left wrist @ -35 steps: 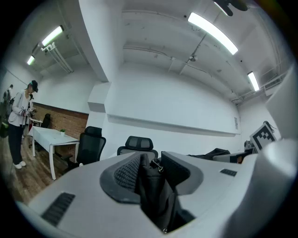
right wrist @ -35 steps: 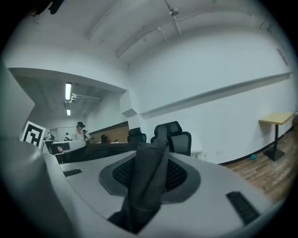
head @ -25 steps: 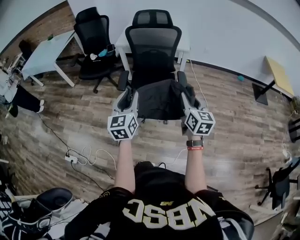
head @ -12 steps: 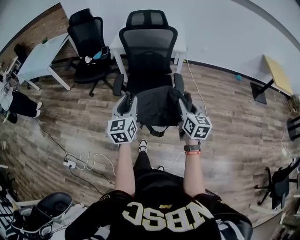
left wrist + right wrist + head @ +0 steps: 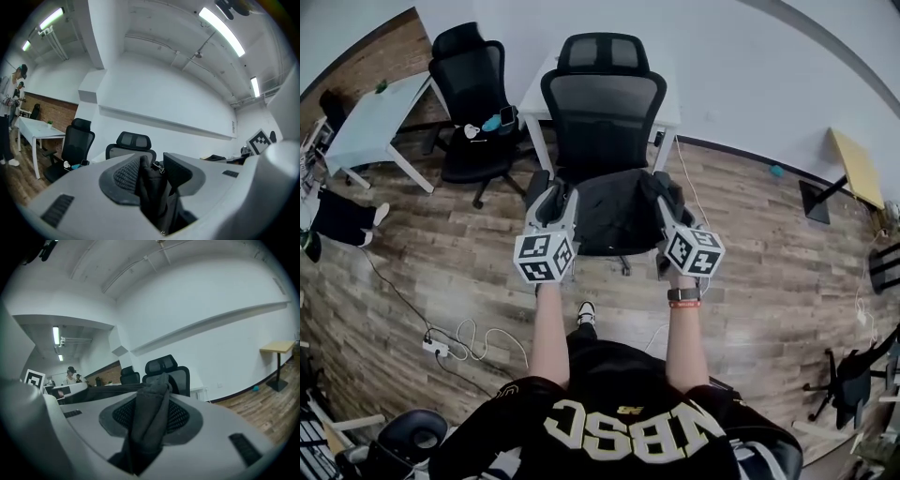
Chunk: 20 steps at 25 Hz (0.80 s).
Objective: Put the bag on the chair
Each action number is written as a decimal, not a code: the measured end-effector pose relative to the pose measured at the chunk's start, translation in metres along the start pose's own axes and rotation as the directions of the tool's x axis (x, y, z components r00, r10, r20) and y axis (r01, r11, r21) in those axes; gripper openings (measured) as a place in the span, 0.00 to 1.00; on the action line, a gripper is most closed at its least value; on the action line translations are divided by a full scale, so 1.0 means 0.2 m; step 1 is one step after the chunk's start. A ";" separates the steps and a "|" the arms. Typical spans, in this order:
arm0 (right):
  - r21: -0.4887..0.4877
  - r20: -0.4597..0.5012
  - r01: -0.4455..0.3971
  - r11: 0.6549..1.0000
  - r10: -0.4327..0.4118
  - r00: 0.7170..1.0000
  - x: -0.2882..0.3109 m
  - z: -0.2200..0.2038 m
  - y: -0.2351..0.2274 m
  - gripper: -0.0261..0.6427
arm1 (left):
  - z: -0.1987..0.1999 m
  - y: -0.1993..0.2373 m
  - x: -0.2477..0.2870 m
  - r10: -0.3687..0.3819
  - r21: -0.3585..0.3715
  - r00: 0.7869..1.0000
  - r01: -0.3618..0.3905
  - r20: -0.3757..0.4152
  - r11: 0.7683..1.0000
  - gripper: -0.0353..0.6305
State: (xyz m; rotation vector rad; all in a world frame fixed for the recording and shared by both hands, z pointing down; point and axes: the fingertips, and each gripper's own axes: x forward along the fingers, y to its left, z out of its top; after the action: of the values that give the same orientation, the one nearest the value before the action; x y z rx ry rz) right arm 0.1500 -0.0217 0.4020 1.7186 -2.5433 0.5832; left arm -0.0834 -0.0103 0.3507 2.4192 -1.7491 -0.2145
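Black bag (image 5: 614,214): slack, slung between both tools, over the seat of the chair (image 5: 603,98) directly ahead; contact with the seat unclear. The left gripper (image 5: 555,199): jaws opening, bag fabric between them. The right gripper (image 5: 667,199): narrow, clamped on bag fabric.

The black bag (image 5: 614,211) is hanging spread out over the seat of the black mesh-backed chair (image 5: 605,103), which is standing upright, facing the person. One edge is bunching between the left gripper's (image 5: 555,194) opening jaws, while the other is sitting pinched in the right gripper (image 5: 664,195).
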 end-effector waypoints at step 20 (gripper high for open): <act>0.070 -0.010 0.086 0.994 -0.086 0.996 0.70 0.05 -0.11 0.26 | -0.06 0.38 0.70 -0.125 -0.079 0.992 0.123 -0.026 0.989 0.32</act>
State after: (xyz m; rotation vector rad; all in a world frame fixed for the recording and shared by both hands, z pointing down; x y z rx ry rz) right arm 0.1160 -0.1574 0.4300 1.8342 -2.4579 0.6806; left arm -0.1088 -0.1658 0.3732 2.4638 -1.5496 -0.2535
